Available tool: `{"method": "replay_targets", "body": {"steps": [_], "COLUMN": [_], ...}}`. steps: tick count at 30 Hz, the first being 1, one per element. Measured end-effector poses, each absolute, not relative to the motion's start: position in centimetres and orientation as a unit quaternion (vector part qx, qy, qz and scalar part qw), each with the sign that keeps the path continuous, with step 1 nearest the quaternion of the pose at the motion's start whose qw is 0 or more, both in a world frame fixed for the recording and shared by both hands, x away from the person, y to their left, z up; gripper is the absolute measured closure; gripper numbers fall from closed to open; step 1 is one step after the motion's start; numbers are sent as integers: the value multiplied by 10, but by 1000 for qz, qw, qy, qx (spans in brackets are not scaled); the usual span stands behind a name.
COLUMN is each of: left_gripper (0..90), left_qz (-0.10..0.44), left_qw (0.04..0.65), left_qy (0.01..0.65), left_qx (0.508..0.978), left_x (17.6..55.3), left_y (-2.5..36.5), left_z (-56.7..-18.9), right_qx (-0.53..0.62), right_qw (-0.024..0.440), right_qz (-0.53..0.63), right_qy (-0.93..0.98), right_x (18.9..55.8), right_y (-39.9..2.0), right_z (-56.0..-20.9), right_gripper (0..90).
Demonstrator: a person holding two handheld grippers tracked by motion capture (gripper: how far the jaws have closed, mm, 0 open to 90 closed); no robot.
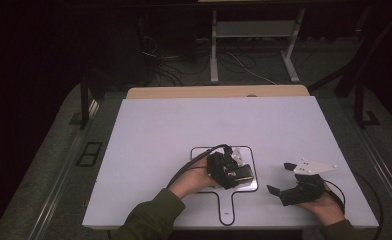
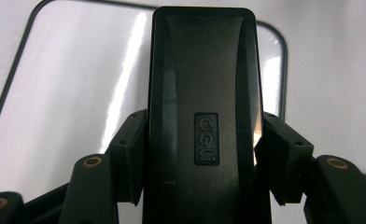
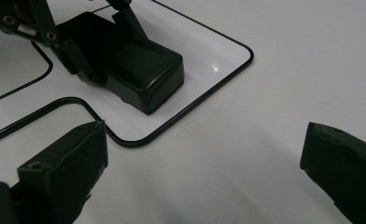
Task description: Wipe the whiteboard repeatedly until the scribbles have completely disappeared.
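Note:
A black oblong device (image 2: 202, 93) with a "deli" logo on top lies lengthwise between the jaws of my left gripper (image 2: 202, 154), whose pads press on both its long sides. In the high view my left gripper (image 1: 241, 175) and the device (image 1: 246, 175) are over the right part of a white mat with a black paddle-shaped outline (image 1: 204, 155). From the right gripper view the device (image 3: 139, 65) appears to rest on the mat (image 3: 209, 51) near its rounded corner. My right gripper (image 1: 280, 178) stands open on the table to the right, its jaws (image 3: 204, 158) wide apart with nothing between them.
The white tabletop (image 1: 184, 120) stretches away beyond the mat. A wooden board edge (image 1: 216, 92) runs along its far side. Behind it, a desk frame (image 1: 214, 50) and loose cables (image 1: 159, 65) are on the dark floor.

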State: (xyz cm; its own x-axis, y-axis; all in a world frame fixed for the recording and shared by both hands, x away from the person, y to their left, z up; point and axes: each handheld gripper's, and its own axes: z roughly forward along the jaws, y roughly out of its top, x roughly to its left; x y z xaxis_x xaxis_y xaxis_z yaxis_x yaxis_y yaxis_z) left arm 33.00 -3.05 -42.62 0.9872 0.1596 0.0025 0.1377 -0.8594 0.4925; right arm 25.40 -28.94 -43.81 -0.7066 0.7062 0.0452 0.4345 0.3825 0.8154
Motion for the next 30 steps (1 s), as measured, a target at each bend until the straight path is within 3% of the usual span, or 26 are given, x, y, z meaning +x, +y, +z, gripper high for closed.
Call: {"method": "replay_targets", "body": {"steps": [5, 8, 14, 22, 30], "left_gripper": [395, 395, 394, 395, 395], "left_qz": [54, 47, 20, 42, 19], "left_qw": [249, 250, 247, 239, 241], "left_qy": [94, 102, 52, 78, 36], "left_qx": [962, 962, 967, 967, 970], "left_x": [355, 362, 335, 359, 332], "left_y": [-26, -24, -43, -44, -59], "left_z": [-425, -425, -425, -424, -425], "right_qx": [348, 350, 351, 350, 351], "right_qw": [157, 156, 156, 157, 157], "right_qz": [431, 433, 431, 434, 434], "right_qy": [817, 816, 817, 815, 815], "right_x": [253, 253, 254, 253, 254], "right_y": [-289, -290, -291, -291, -291], "right_z": [-437, -437, -438, -437, -437], "right_gripper": [0, 0, 0, 0, 0]}}
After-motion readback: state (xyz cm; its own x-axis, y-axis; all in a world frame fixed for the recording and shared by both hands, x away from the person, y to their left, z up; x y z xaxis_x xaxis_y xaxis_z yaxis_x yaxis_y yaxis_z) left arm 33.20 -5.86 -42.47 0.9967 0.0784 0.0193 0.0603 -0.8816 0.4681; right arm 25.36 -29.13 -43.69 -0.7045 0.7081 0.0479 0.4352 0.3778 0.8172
